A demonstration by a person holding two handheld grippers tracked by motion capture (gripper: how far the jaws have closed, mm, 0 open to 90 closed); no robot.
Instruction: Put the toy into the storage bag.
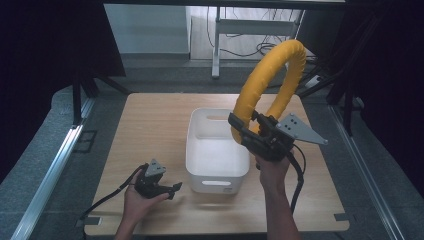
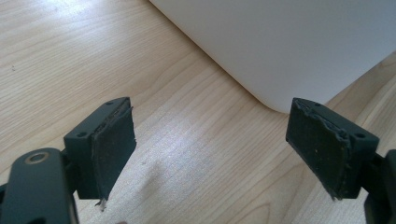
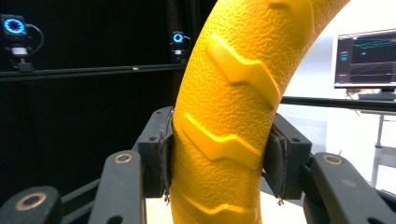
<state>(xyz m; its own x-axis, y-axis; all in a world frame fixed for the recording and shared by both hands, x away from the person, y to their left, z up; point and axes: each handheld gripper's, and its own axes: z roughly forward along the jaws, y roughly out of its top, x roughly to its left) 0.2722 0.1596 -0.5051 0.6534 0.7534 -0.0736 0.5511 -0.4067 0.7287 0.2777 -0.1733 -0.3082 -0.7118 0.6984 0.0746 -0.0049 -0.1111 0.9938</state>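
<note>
The right gripper (image 1: 239,131) is clamped on a yellow ring (image 1: 272,82), its pads pressing both sides of the tube near the ring's lowest part. The ring hangs in the air above the right, far half of the white bin (image 1: 218,150), not touching it.

The risk I see is the ring swinging in the grip. Most of it stands above the pads, so it is top-heavy, and the ridged skin (image 3: 231,70) gives the pads an uneven hold. A quick tilt could let it rotate or slip down. If lowered as it stands, its far part would probably land on the bin's right rim (image 1: 248,150) and tip out.

The ring stands on edge, its long axis rising from the gripper and leaning away and to the right of the bin, hole facing roughly across the bin.

The left gripper (image 1: 175,190) rests low by the bin's near left corner, jaws apart and holding nothing.
</note>
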